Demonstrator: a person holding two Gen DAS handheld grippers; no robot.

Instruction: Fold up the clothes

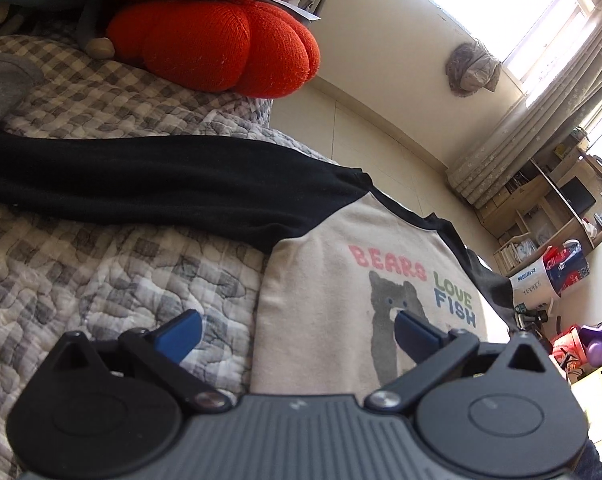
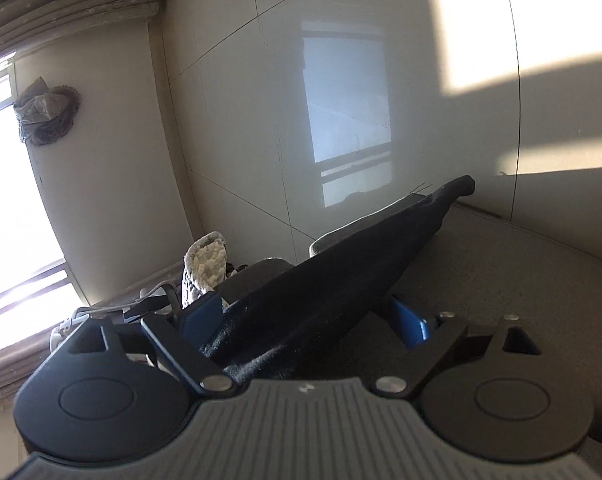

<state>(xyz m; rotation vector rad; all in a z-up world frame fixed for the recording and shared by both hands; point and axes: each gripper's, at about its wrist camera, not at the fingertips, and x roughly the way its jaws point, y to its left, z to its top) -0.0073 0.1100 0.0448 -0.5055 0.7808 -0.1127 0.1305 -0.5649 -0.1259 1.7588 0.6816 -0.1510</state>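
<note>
A bear shirt (image 1: 341, 280) lies flat on the checked quilt (image 1: 101, 280) by red cushions (image 1: 221, 40). The left gripper (image 1: 297, 330) is wide apart above it. The right gripper (image 2: 305, 318) is wide too, with a black sleeve (image 2: 341, 272) lying between its fingers near a sunny wall (image 2: 341, 80).

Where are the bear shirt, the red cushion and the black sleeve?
Bear shirt (image 1: 321, 320): left wrist view, on its beige front.
Red cushion (image 1: 221, 40): left wrist view, on its lower lobe.
Black sleeve (image 2: 329, 280): right wrist view, mid-length, between the claw's fingers.
</note>
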